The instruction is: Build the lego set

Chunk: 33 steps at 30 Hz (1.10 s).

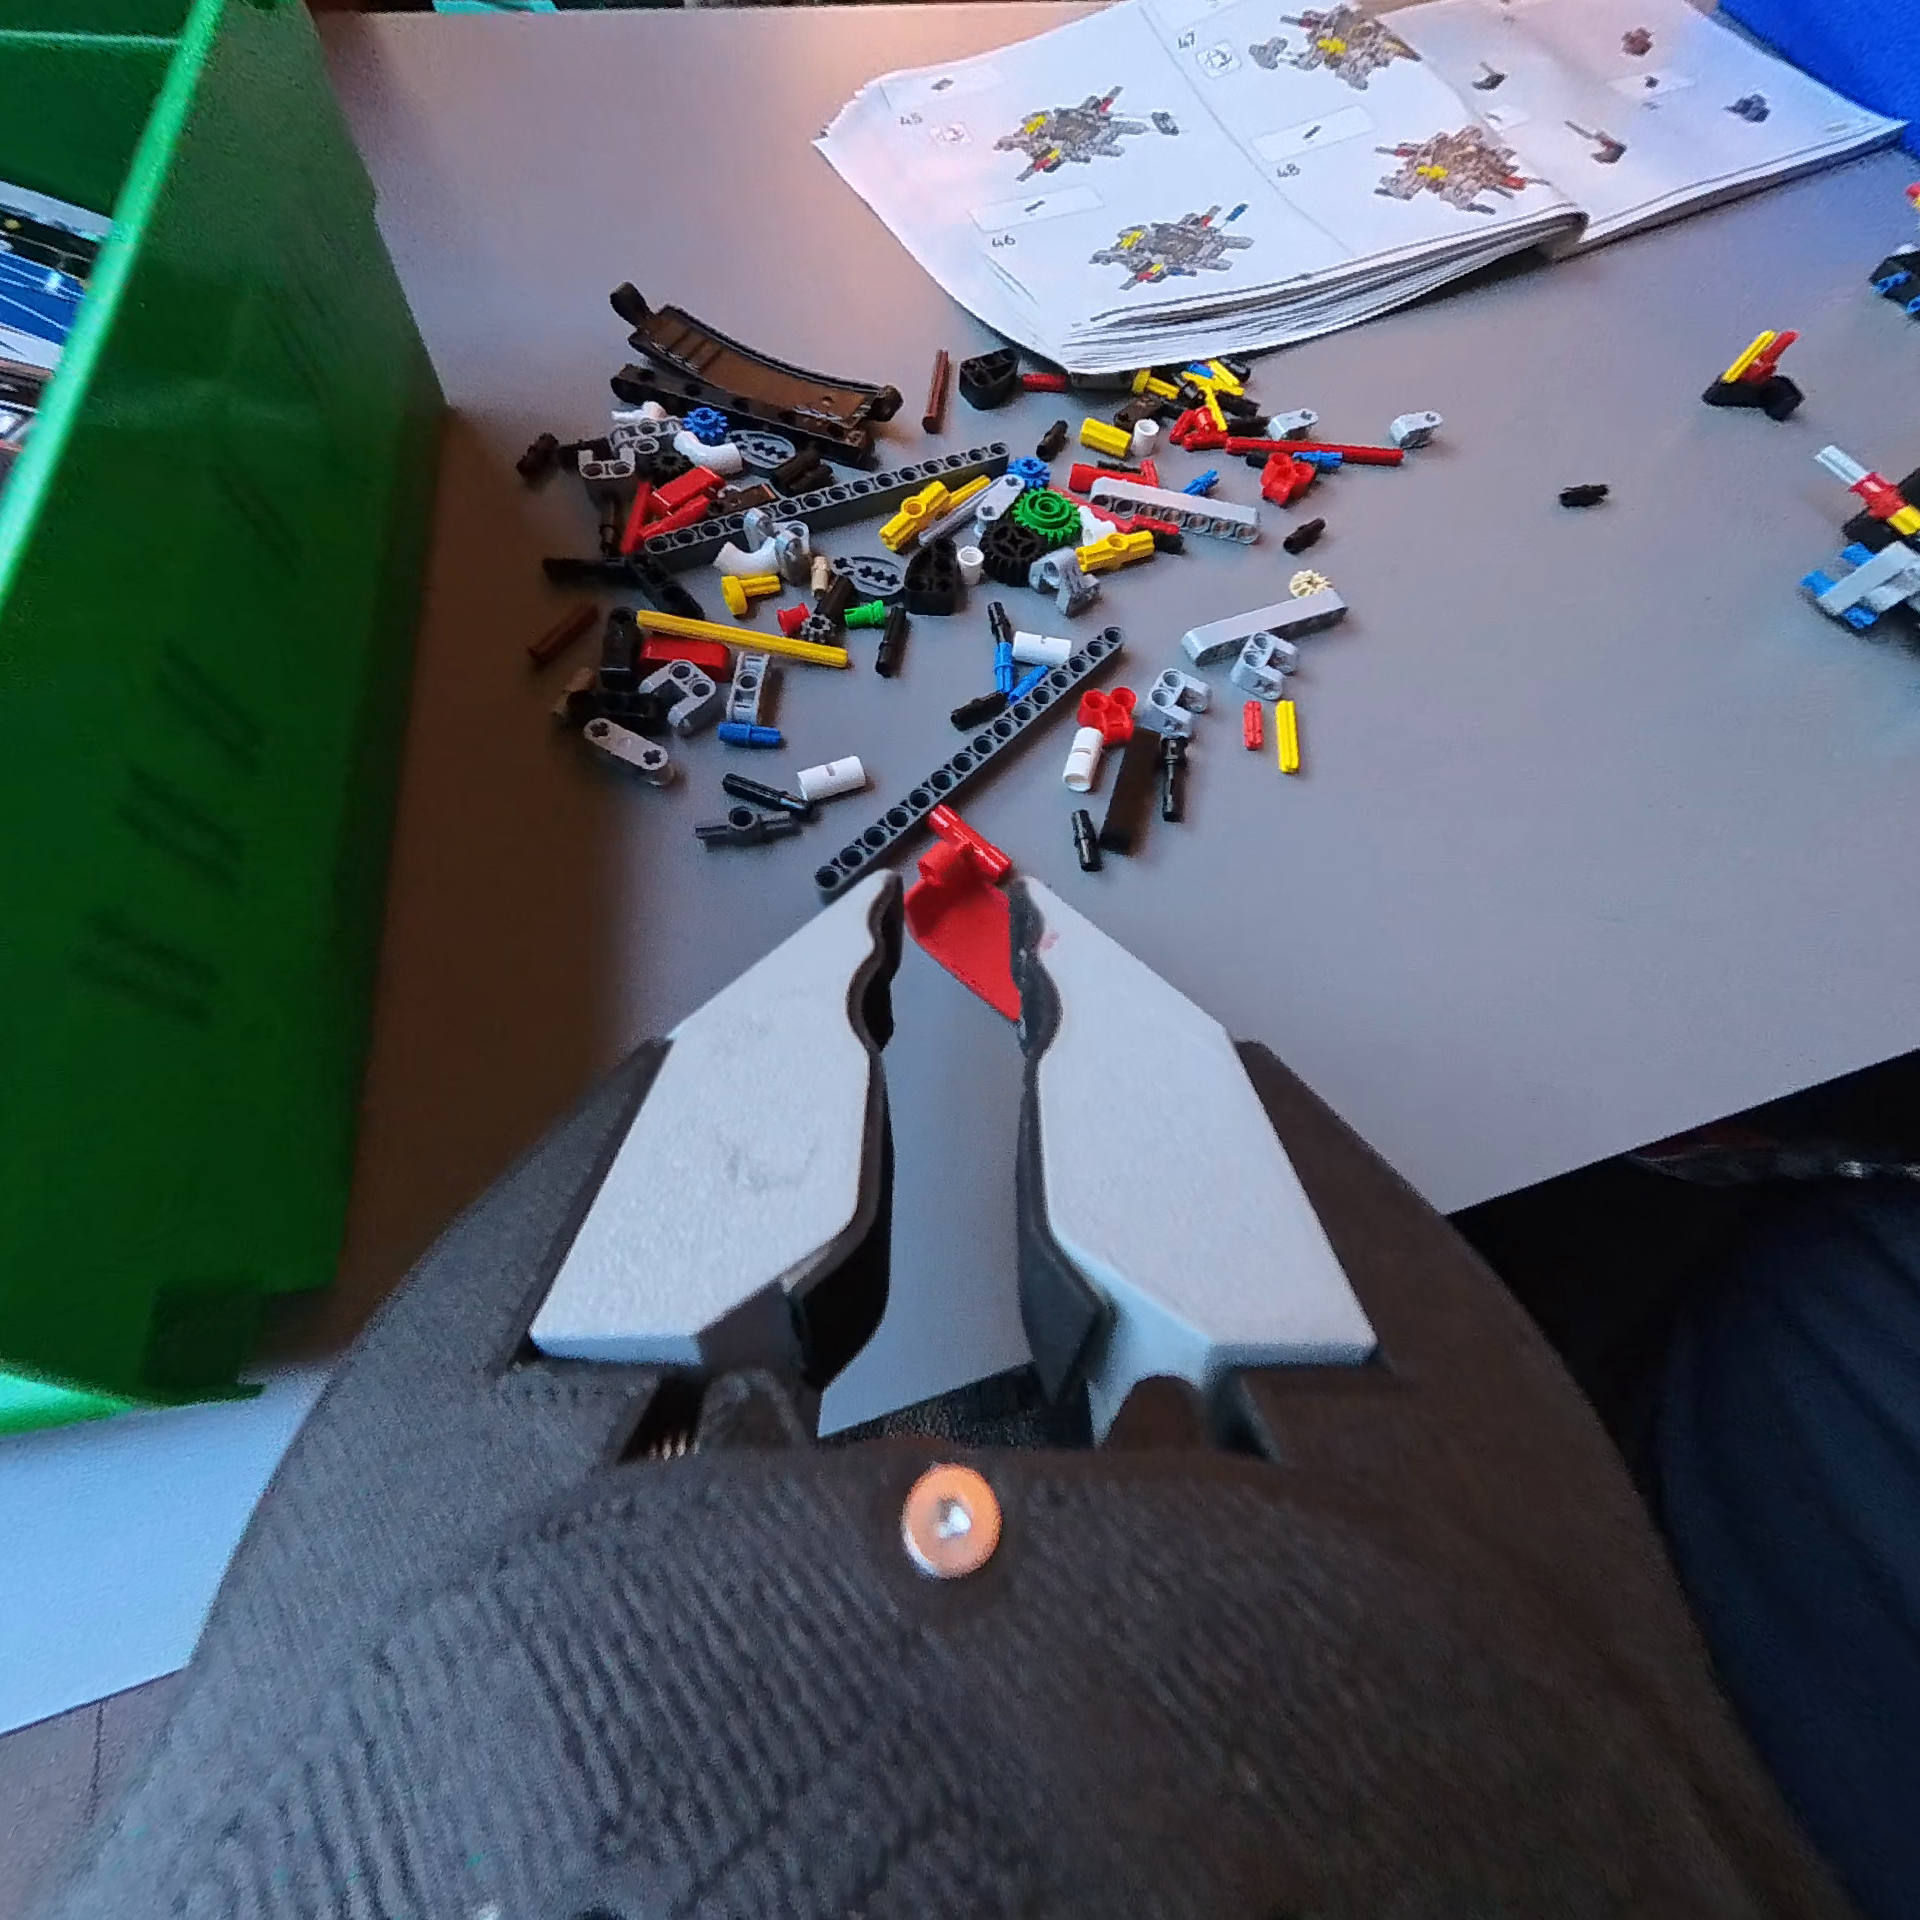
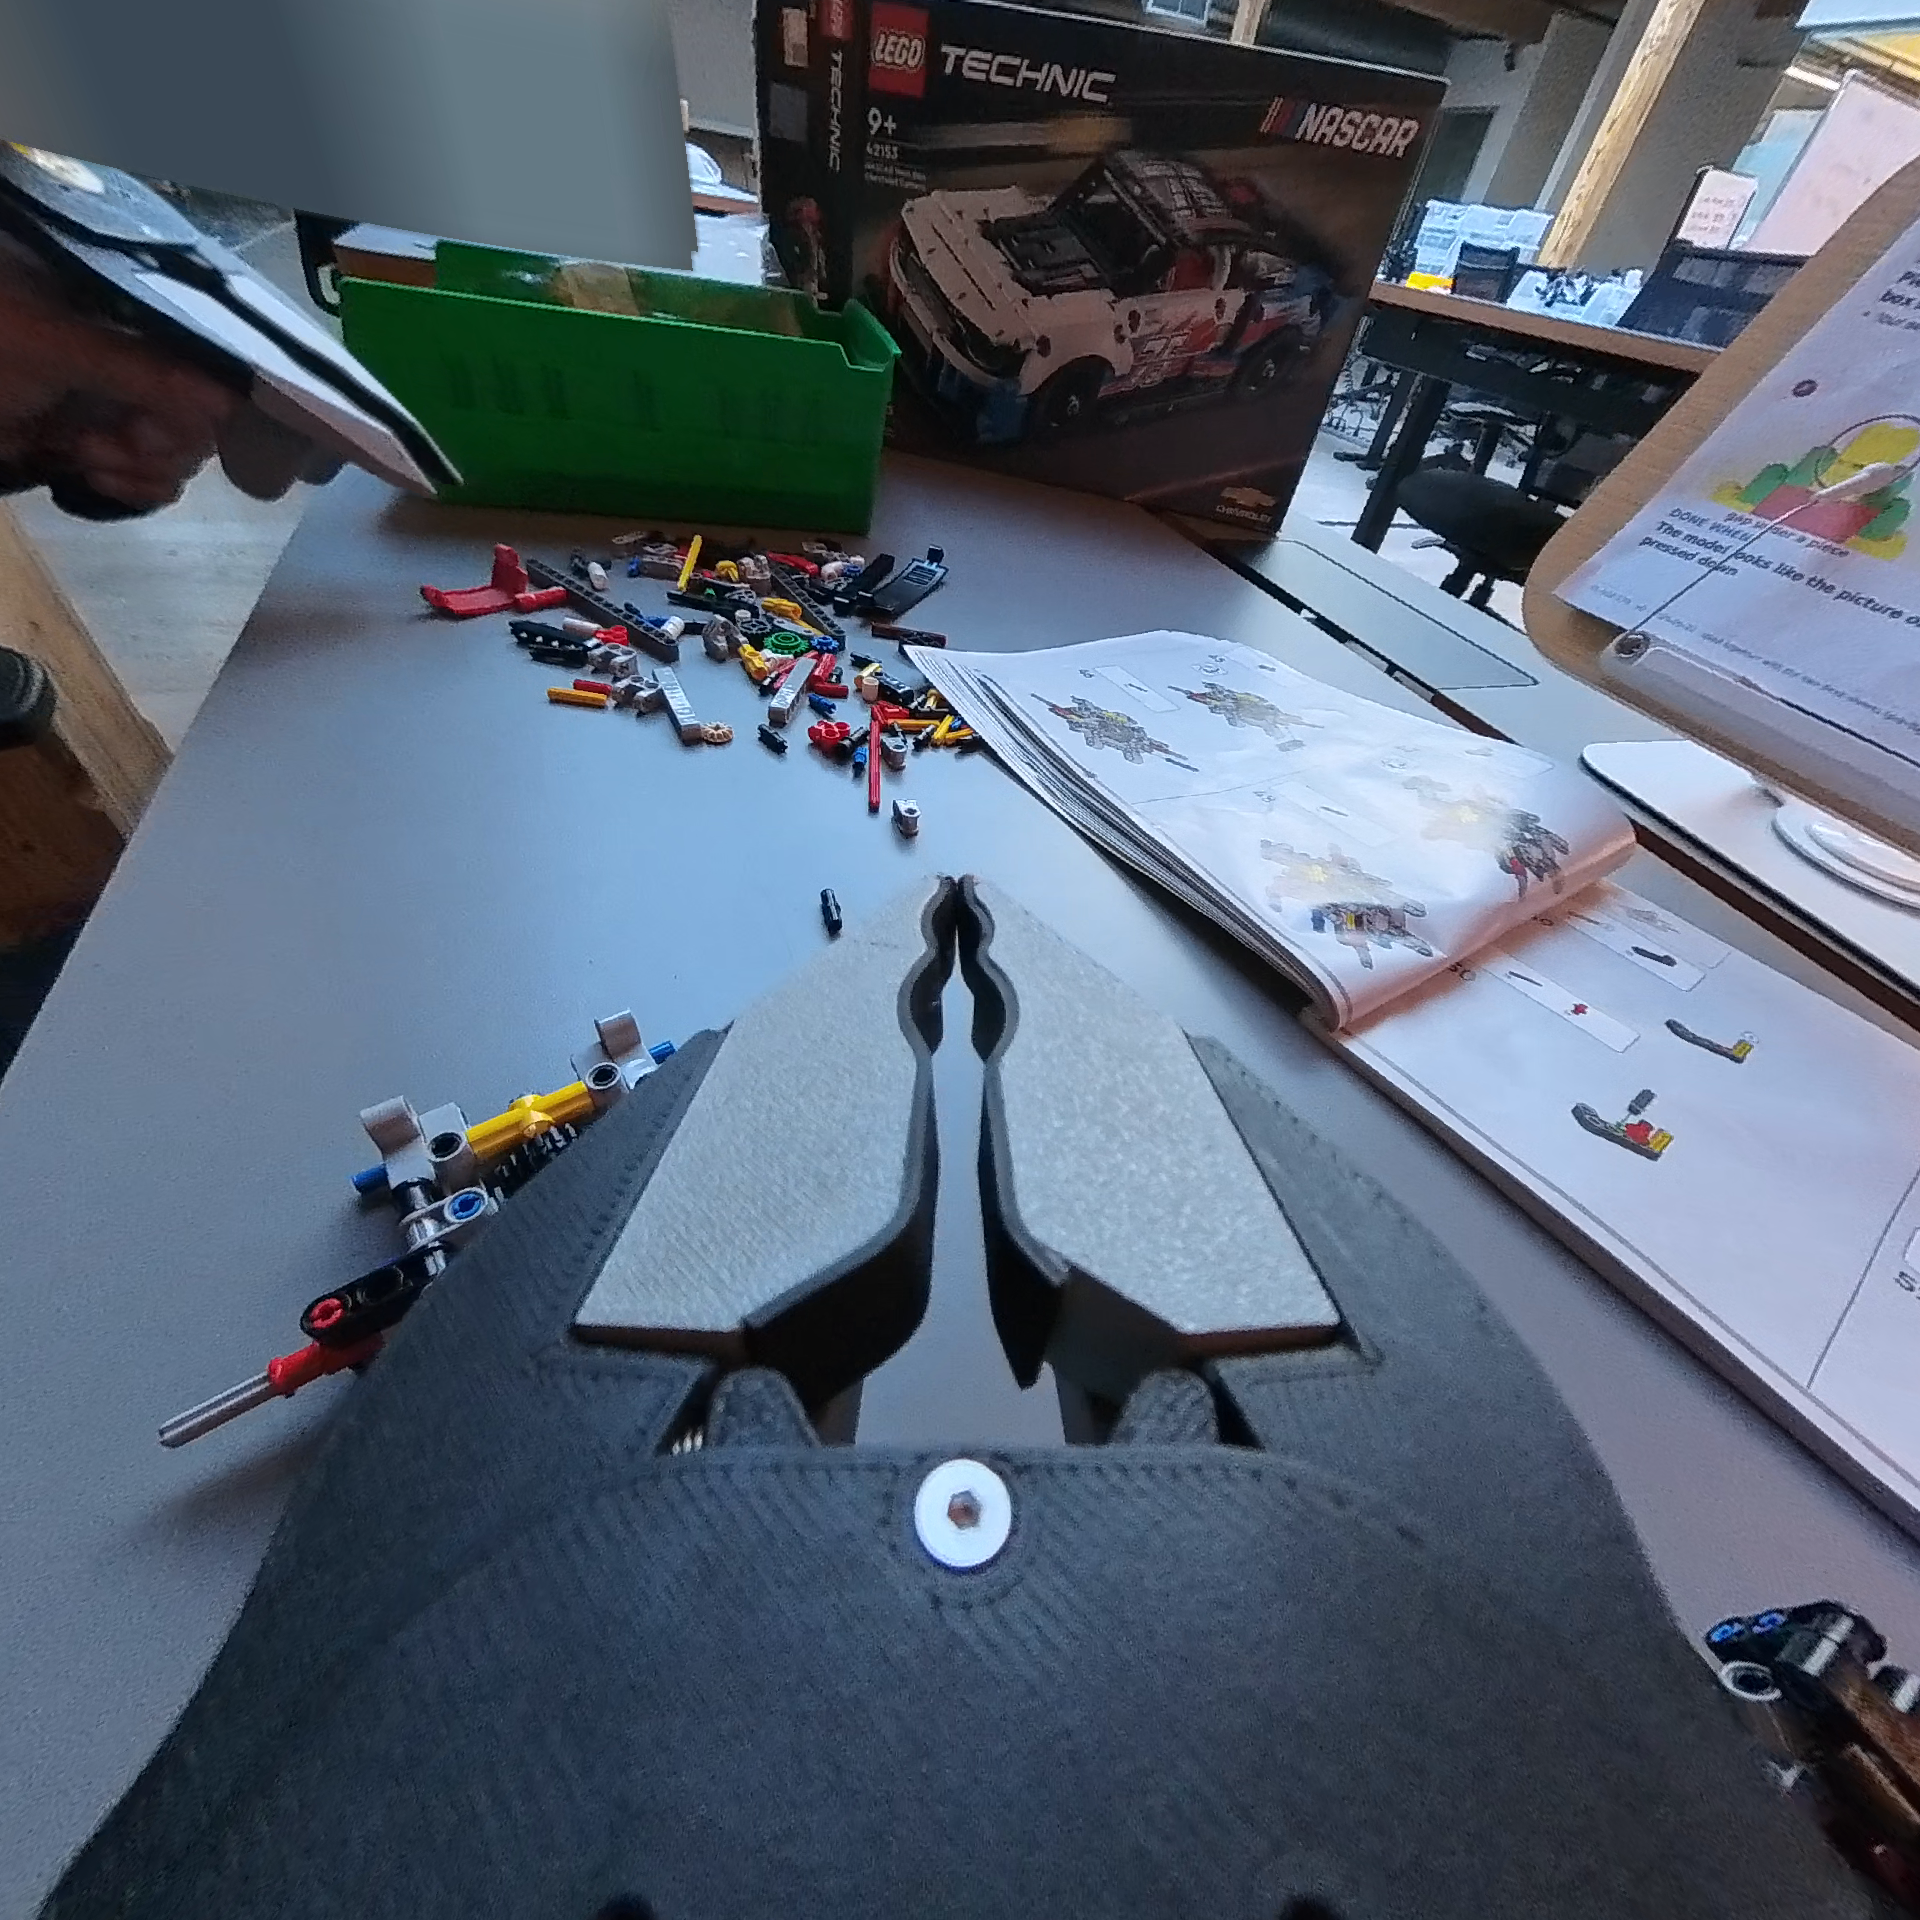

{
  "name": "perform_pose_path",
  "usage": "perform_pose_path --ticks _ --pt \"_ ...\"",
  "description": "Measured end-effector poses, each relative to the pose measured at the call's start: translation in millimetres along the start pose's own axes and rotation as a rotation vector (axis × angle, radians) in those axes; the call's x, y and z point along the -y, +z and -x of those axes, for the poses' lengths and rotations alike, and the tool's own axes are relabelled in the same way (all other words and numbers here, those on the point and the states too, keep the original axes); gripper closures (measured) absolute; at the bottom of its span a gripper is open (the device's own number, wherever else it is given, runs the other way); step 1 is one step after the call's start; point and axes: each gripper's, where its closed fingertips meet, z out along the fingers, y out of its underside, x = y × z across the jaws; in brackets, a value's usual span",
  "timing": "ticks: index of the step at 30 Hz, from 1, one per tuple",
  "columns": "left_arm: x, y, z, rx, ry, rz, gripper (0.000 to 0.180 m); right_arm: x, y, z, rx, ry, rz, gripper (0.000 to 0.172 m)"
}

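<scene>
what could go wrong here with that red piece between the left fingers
The red flat piece lies between the left gripper fingers on the table, nearer one finger; closing may tip or push it aside. The long dark beam lies just ahead and could get nudged. The shut right gripper is too far away to steady it.

A green bin [image 2: 623, 405] stands at the far left of the grey table [image 2: 416, 883]. Loose building pieces [image 2: 727, 644] lie scattered before it. An open instruction booklet [image 2: 1299, 810] lies to the right, a toy box [image 2: 1091, 260] behind.
</scene>
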Motion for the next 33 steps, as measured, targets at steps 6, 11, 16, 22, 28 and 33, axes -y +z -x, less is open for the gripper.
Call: perform_pose_path --ticks 6,11,16,22,28,33 --pt "-3.5 3.8 -1.0 0.004 0.023 0.026 0.163 0.3 -1.6 -3.9 -0.018 0.015 -0.006 0.172" --pt "-2.4 6.8 -2.9 -0.018 0.005 0.033 0.164 -0.7 -1.3 -4.6 -0.026 0.005 0.002 0.172" --pt "8.8 20.4 -42.3 -0.145 0.039 0.032 0.167 -1.4 -0.6 -4.1 -0.022 0.002 0.007 0.172" --pt "-1.3 55.1 -65.2 -0.14 0.189 0.195 0.164 0.9 -2.6 -3.6 -0.021 0.001 -0.011 0.172" --pt "-11.9 66.0 -64.3 -0.107 0.233 0.298 0.169 3.3 -4.5 -3.1 -0.011 0.01 -0.029 0.172" --pt "-14.5 68.0 -61.9 -0.075 0.266 0.334 0.17 6.5 -8.1 -5.9 0.0 0.053 -0.059 0.172"
